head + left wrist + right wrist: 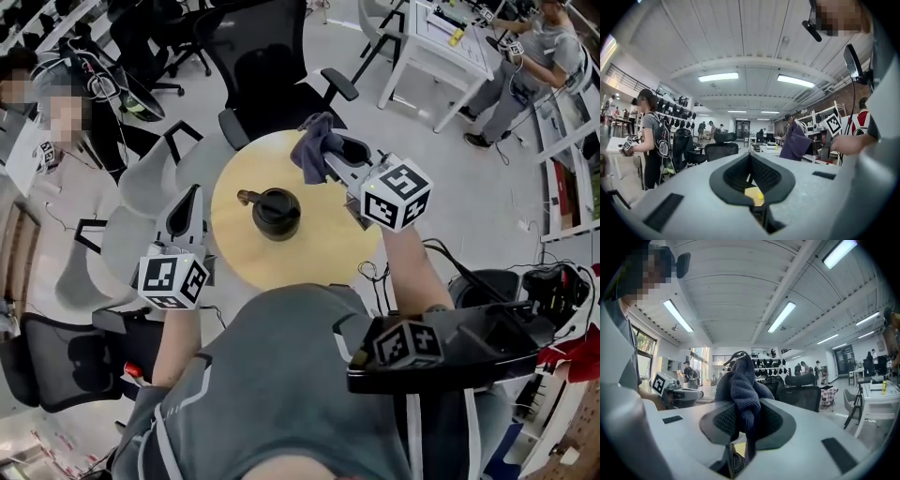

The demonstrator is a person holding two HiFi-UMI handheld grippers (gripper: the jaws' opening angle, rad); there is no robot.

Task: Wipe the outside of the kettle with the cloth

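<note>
- My right tongs (pixel 333 161) pinch the cloth (pixel 314 145), held past the kettle (pixel 277 213) on its far side, not touching it
- My left tongs (pixel 190 202) are pressed together, empty, off to the kettle's left, apart from it

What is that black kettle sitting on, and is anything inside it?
The kettle stands directly on the round wooden table, with nothing else showing beneath it. The head view shows only its dark top, so its inside cannot be seen.
</note>
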